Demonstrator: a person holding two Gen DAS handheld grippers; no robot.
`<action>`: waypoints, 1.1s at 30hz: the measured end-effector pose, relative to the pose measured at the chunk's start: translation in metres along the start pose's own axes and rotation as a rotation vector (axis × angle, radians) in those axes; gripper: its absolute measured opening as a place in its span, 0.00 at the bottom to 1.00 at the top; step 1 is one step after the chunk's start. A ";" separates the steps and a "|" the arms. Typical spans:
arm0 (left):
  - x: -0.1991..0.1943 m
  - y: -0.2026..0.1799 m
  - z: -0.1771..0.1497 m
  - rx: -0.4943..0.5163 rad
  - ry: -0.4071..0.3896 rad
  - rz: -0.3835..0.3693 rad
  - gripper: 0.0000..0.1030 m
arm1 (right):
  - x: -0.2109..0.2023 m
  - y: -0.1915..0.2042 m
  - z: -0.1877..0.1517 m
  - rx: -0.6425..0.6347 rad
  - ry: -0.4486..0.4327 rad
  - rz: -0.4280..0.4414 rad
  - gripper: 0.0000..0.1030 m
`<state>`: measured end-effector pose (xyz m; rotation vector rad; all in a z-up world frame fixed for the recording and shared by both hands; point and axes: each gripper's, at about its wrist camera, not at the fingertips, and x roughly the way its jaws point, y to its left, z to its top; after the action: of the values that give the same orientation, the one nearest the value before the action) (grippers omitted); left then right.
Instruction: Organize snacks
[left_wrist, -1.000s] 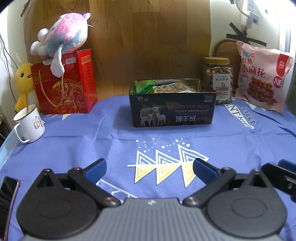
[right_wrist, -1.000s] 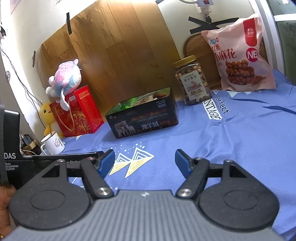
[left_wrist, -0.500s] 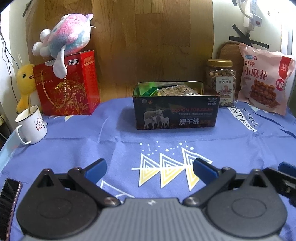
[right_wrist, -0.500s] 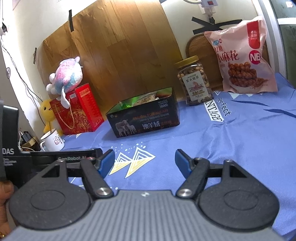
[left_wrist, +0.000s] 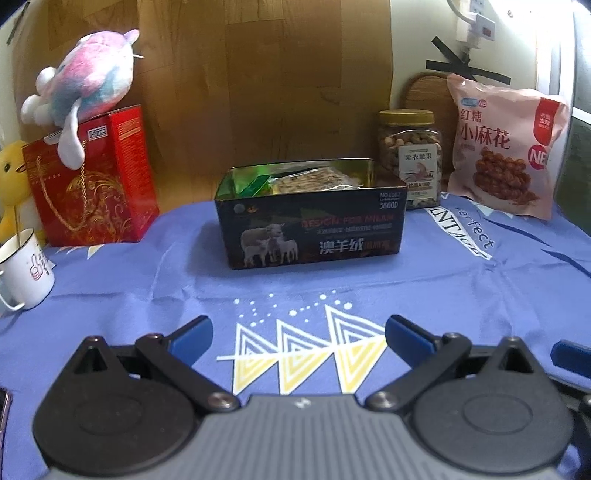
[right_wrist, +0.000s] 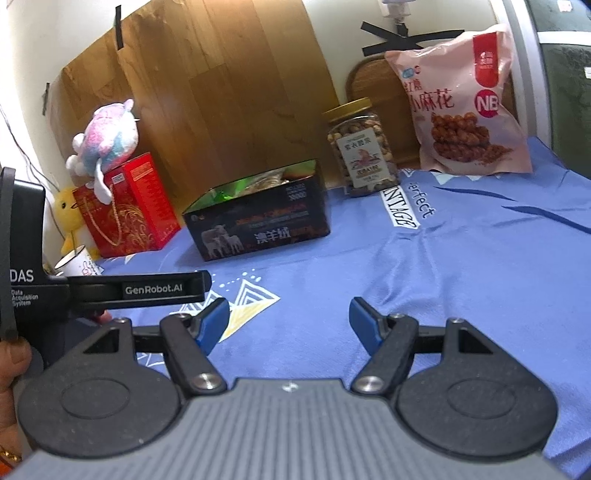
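A dark open tin with sheep printed on it (left_wrist: 314, 236) (right_wrist: 258, 229) stands mid-table and holds snack packets (left_wrist: 314, 181). Behind it to the right stand a jar of nuts (left_wrist: 410, 158) (right_wrist: 362, 144) and a pink bag of twisted snacks (left_wrist: 506, 147) (right_wrist: 465, 103) leaning on the wall. My left gripper (left_wrist: 299, 338) is open and empty, low over the blue cloth in front of the tin. My right gripper (right_wrist: 290, 325) is open and empty, nearer the front and right of the left one, whose body (right_wrist: 110, 291) shows at its left.
A red gift box (left_wrist: 92, 188) with a plush toy (left_wrist: 85, 81) on top stands at the back left, a yellow duck (left_wrist: 11, 184) and a white mug (left_wrist: 24, 269) beside it. A wooden board (left_wrist: 258, 74) lines the wall. A phone edge (left_wrist: 3, 406) lies front left.
Both grippers have drifted slightly forward toward the tin, which looks a little larger. Both stay open and empty. Nothing on the table has moved.
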<state>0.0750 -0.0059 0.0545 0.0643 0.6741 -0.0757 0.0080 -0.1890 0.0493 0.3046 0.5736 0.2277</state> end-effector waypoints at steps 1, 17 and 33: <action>0.001 0.000 0.000 -0.001 0.001 -0.001 1.00 | 0.001 0.000 0.000 0.002 0.003 -0.002 0.72; 0.012 0.010 -0.005 0.001 0.032 0.030 1.00 | 0.018 0.005 0.003 0.017 0.018 0.027 0.72; 0.025 0.006 -0.003 -0.014 0.110 0.048 1.00 | 0.024 -0.005 0.011 0.032 0.002 0.070 0.72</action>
<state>0.0931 -0.0014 0.0371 0.0710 0.7823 -0.0216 0.0345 -0.1887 0.0447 0.3558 0.5691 0.2867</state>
